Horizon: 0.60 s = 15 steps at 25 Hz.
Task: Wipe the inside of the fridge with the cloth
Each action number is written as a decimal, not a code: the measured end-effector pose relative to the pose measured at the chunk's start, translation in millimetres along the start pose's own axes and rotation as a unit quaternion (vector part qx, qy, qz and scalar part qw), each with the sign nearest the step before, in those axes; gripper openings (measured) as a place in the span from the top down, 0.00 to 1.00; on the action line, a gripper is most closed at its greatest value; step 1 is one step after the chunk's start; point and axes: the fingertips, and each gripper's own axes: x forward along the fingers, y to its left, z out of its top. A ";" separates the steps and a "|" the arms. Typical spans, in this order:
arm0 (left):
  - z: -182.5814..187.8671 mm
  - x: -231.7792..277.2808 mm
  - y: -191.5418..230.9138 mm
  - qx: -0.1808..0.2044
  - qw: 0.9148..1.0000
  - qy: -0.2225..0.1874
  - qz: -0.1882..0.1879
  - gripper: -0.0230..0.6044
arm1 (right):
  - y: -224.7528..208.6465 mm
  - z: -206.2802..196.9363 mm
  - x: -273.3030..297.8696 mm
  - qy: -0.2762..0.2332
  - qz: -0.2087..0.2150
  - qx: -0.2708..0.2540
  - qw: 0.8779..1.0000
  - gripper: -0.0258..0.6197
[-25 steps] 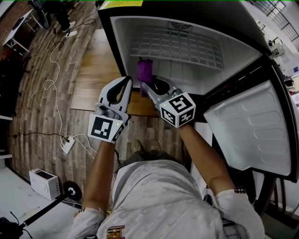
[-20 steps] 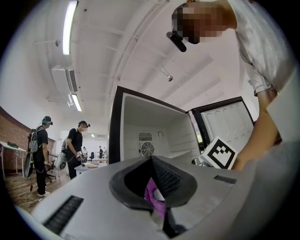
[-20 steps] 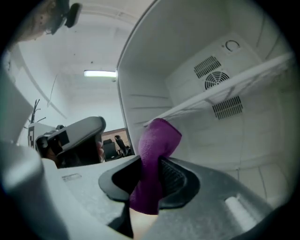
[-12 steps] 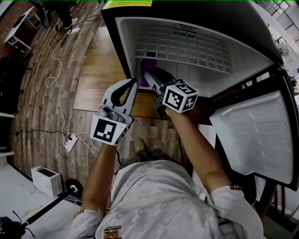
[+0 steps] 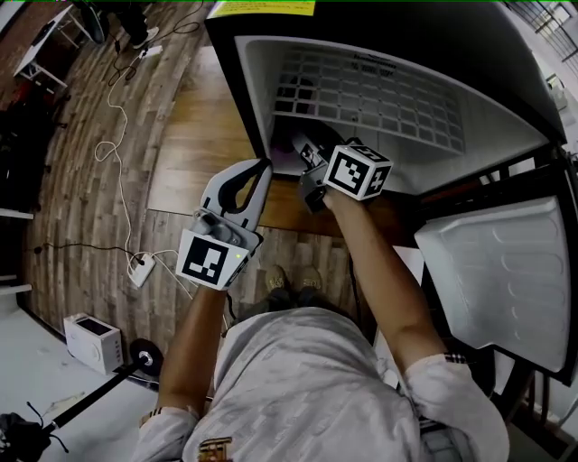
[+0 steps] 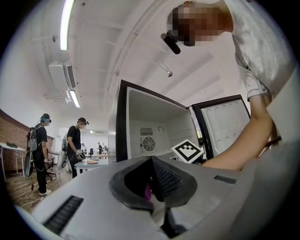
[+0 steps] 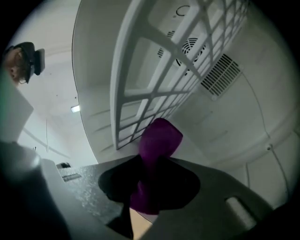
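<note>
Inside the fridge [image 5: 257, 99], your right claw [image 5: 302, 144] clamps the purple cloth [image 7: 158, 139]; your left claw [image 5: 264, 166] hangs closed just outside.

Wood floor [image 5: 90, 162] carries cables [image 5: 107, 108], perhaps a power strip [image 5: 140, 269].

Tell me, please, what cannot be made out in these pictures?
1. Whether the cloth touches the fridge wall: head view, the right tool hides it; right gripper view, unclear.
2. Print on the yellow label: head view, cut off by the top edge.
</note>
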 end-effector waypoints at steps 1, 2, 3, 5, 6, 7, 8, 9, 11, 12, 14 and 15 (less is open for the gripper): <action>-1.7 -1.1 1.7 0.000 1.000 0.004 0.000 0.96 | 0.9 0.2 2.0 0.000 0.001 0.001 1.000 0.79; -2.5 -2.0 3.3 0.000 1.000 0.007 0.001 0.96 | 1.2 0.5 3.7 0.000 0.001 0.002 1.000 0.79; -1.4 -2.5 4.7 0.000 1.000 0.005 0.001 0.96 | 0.8 0.7 5.2 0.000 -0.001 0.001 1.000 0.79; -0.1 -3.2 6.6 -0.001 1.000 0.001 0.001 0.96 | -0.9 0.6 8.3 0.002 -0.006 -0.004 1.000 0.79; -1.9 -3.9 7.1 -0.002 1.000 0.003 0.000 0.96 | -2.3 0.5 9.9 0.004 -0.010 -0.007 1.000 0.79; -4.6 -4.7 7.3 -0.002 1.000 0.006 -0.001 0.96 | -4.2 0.5 11.4 0.006 -0.014 -0.009 1.000 0.79; -7.3 -5.5 7.4 -0.002 1.000 0.010 -0.001 0.96 | -6.7 0.3 12.6 0.008 -0.019 -0.010 1.000 0.79; -9.2 -6.1 7.5 -0.003 1.000 0.012 -0.002 0.96 | -9.5 -0.2 13.8 0.011 -0.024 -0.010 1.000 0.79; -10.5 -6.3 7.9 -0.003 1.000 0.014 -0.002 0.96 | -16.1 -3.3 15.7 0.021 -0.039 -0.010 0.999 0.79; -9.6 -5.8 8.2 -0.003 1.000 0.013 -0.002 0.96 | -19.9 -6.1 16.5 0.027 -0.048 -0.009 0.998 0.79; -4.7 -3.5 9.0 -0.004 1.000 0.009 -0.001 0.96 | -28.9 -14.9 17.7 0.043 -0.068 -0.005 0.997 0.79; -4.0 -3.1 9.5 -0.004 1.000 0.008 0.000 0.96 | -33.9 -20.6 17.9 0.052 -0.077 -0.002 0.996 0.79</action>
